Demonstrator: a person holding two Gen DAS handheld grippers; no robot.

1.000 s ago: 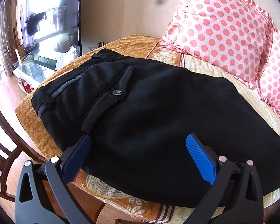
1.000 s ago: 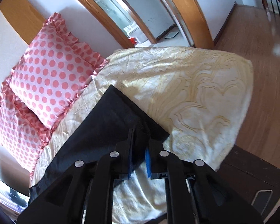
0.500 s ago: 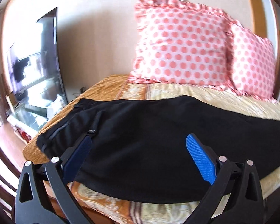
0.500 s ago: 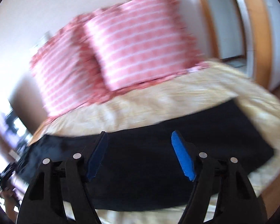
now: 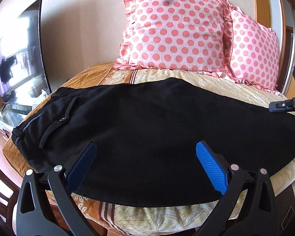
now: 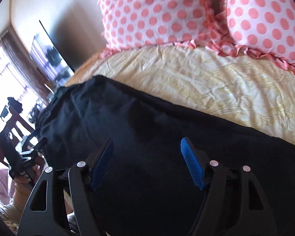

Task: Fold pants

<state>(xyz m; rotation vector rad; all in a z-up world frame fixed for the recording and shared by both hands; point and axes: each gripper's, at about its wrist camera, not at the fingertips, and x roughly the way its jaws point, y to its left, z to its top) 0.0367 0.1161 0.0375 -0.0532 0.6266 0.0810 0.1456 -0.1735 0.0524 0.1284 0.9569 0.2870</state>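
Pants (image 5: 157,137) flat on bedspread (image 5: 236,90) — polka-dot pillows (image 5: 177,33) behind, television (image 5: 19,57) beside.

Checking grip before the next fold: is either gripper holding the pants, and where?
Nothing is held: both grippers' jaws stand open above the black pants, left and right.

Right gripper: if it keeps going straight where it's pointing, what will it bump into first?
Probably the black pants. The right gripper is open, tilted down over them, nothing between. How far off is hard to judge.
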